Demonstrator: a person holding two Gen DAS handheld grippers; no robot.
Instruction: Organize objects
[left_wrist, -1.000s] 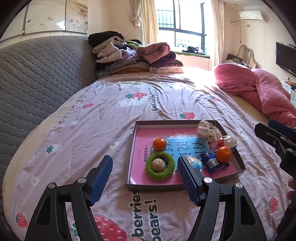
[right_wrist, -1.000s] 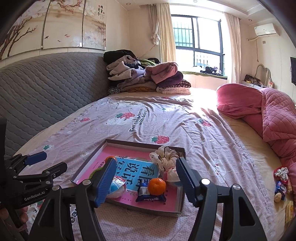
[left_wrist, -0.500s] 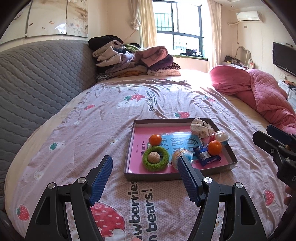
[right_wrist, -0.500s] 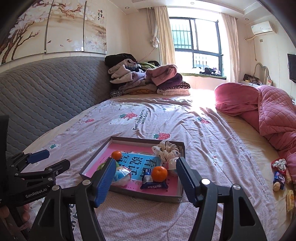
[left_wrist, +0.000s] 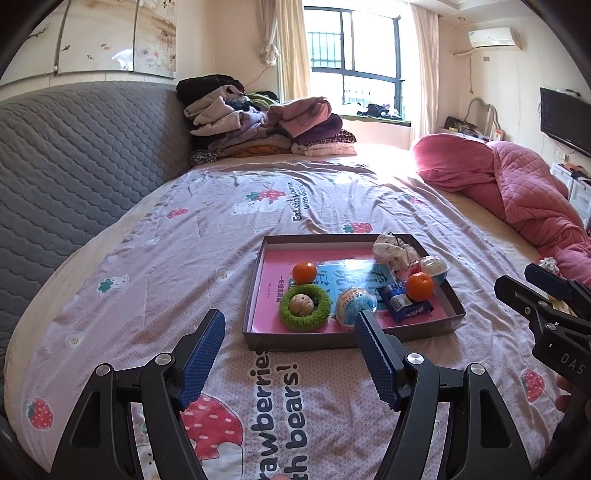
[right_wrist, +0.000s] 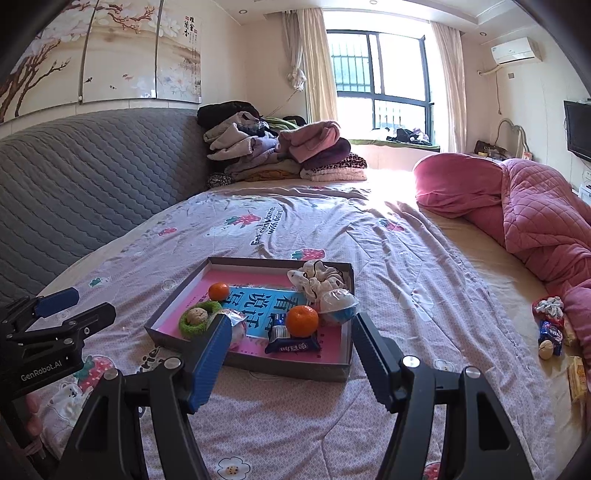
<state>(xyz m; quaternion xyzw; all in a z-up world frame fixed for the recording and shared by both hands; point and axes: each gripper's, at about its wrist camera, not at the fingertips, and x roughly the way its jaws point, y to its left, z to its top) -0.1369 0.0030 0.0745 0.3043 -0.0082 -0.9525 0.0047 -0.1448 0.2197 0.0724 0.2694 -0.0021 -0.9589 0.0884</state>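
Note:
A shallow grey box (left_wrist: 343, 338) (right_wrist: 258, 363) with a pink floor lies on the bed. In it are two oranges (left_wrist: 304, 272) (left_wrist: 419, 286), a green ring with a walnut inside (left_wrist: 304, 306), a blue-white packet (left_wrist: 355, 302), a blue snack bar (left_wrist: 408, 309), a round cup (left_wrist: 432, 266) and a white scrunchie (left_wrist: 393, 251). My left gripper (left_wrist: 288, 350) is open and empty, above the bedspread just short of the box. My right gripper (right_wrist: 290, 349) is open and empty, near the box's near edge.
Loose snacks, a walnut and a scrunchie (right_wrist: 550, 325) lie at the bed's right side by a pink quilt (right_wrist: 524, 206). A pile of folded clothes (left_wrist: 266, 125) sits at the far end. A grey padded headboard (left_wrist: 74, 166) runs along the left.
Both grippers have pulled back and risen from the box, which now looks smaller and farther. Both stay open and empty. The objects in the box have not moved.

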